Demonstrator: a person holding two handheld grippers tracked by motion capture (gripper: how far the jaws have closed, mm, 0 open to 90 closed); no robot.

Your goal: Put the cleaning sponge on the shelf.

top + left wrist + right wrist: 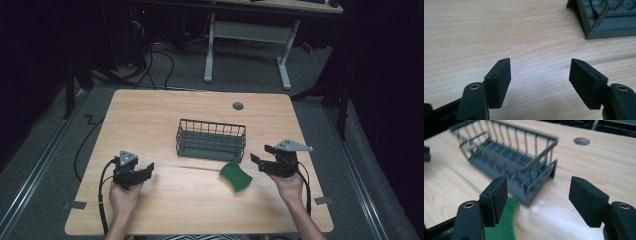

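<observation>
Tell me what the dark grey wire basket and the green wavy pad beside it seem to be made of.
Dark grey wire basket: probably coated or painted metal, matte; thin straight rods form its walls and rim, over a slatted base.
Green wavy pad: likely sponge or scouring fibre; dull, no shine, with soft curved edges. Its texture is too blurred to settle.

Light is falling from above onto the pale wooden table (150,120), leaving the surrounding room dim. In the right gripper view, the dark wire basket (506,157) is smearing with motion blur, and glare is whitening the tabletop just beside its near corner.
</observation>
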